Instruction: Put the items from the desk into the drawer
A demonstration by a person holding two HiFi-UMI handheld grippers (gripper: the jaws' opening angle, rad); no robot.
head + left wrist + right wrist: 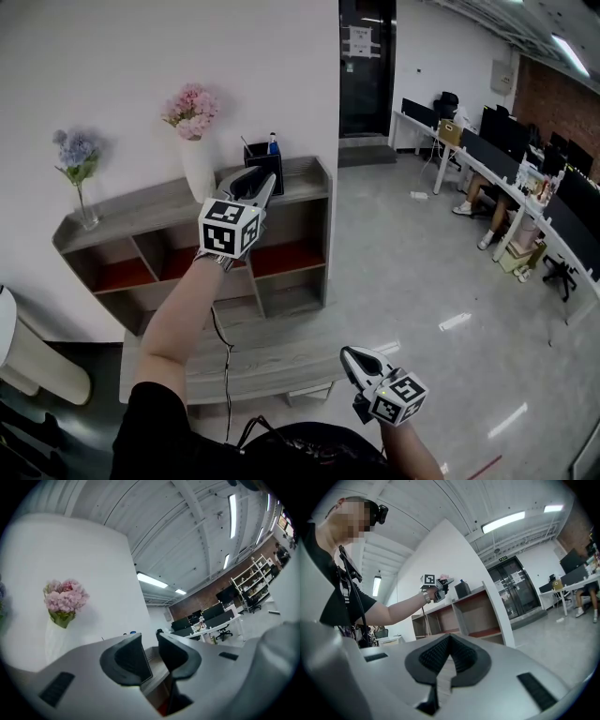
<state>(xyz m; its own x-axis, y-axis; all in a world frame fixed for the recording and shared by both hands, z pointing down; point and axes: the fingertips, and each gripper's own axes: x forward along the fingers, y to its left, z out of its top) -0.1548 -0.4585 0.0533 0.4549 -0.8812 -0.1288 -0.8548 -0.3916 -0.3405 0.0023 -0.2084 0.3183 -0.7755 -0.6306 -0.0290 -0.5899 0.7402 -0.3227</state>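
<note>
Presently the left gripper (pixel 261 184) is raised level with the top of the shelf (pixel 122 211), its jaws parted with nothing between them. The black pen holder (pixel 270 159) stands on that top directly beyond the gripper's tips, just right of the white vase (pixel 198 169); contact cannot be confirmed. The right gripper (pixel 349 354) hangs low, well apart from the holder, jaws pressed together and empty.
</note>
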